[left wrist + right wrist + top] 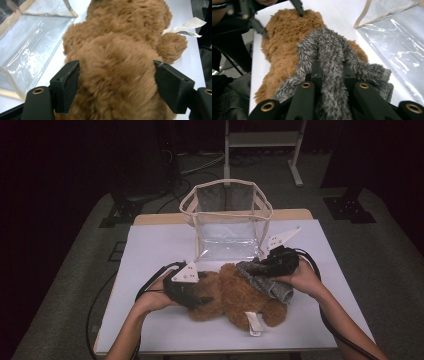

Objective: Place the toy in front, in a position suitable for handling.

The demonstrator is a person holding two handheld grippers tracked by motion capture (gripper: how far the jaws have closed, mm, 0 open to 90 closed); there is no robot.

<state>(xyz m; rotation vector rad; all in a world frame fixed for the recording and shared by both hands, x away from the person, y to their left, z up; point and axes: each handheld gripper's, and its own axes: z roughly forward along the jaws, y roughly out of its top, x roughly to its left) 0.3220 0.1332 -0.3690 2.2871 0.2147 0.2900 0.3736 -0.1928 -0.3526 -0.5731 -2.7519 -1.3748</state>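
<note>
A brown teddy bear [235, 292] lies across the white table top [160, 245] with a white label [254, 324] at its near side. My left gripper [200, 297] is shut on the bear's left end; in the left gripper view its jaws press into the fur [117, 62] from both sides. A fuzzy grey garment [265, 280] is draped over the bear's right end. My right gripper [262, 265] is shut on it, and in the right gripper view the grey pile [329, 52] is pinched between the narrow jaws. Beyond it lies the bear [284, 40] with the left gripper [280, 20] on it.
A clear plastic bag with cream trim [227, 220] stands open-topped just behind the bear; its wall [32, 47] lies close on the left in the left gripper view. Cables trail from both grippers off the near edge. A metal stand [262, 140] is beyond the table.
</note>
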